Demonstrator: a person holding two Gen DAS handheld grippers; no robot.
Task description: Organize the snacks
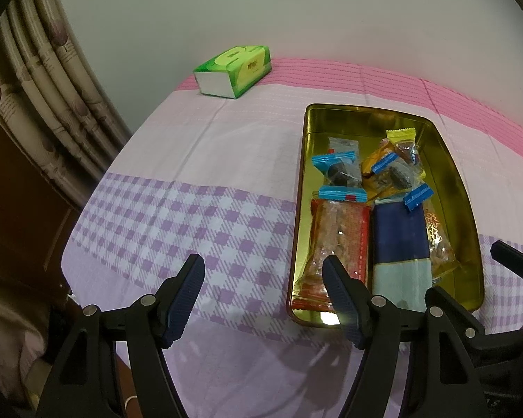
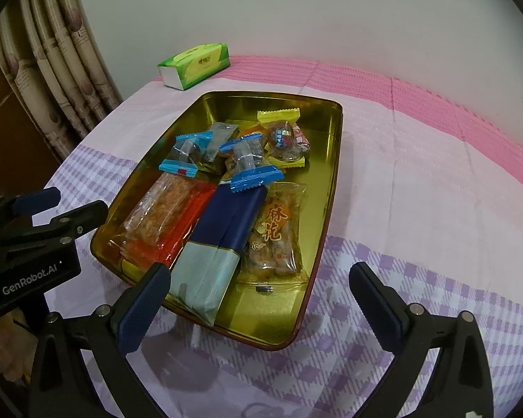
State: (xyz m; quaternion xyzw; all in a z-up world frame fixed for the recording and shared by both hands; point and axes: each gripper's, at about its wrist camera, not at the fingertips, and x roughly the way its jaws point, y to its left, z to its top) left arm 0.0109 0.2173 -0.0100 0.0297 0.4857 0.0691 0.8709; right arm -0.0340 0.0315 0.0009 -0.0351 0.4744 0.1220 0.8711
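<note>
**Snacks lie in gold tin; both jaws stand empty at its near end**

Surface: a desk (image 2: 418, 181) under a cloth banded pink at the far edge, pale in the middle and purple-checked nearest the grippers. A plain light wall stands behind it, and a patterned curtain (image 1: 42, 69) hangs at the left. A green tissue pack (image 1: 235, 69) rests on the far left of the cloth, well apart from the tin.

Task item: a gold tin (image 2: 327, 188) holds all visible snacks, namely a red packet (image 2: 171, 223), a dark-blue-and-pale packet (image 2: 219, 240), a clear packet with orange print (image 2: 275, 237), and small blue-ended and yellow wrappers heaped toward the far end.

Left gripper (image 1: 263, 292): jaws parted about halfway, nothing between them; the right finger overlaps the tin's near left corner, the left finger over checked cloth.

Right gripper (image 2: 261, 299): jaws wide apart, holding nothing, framing the tin's near end.
</note>
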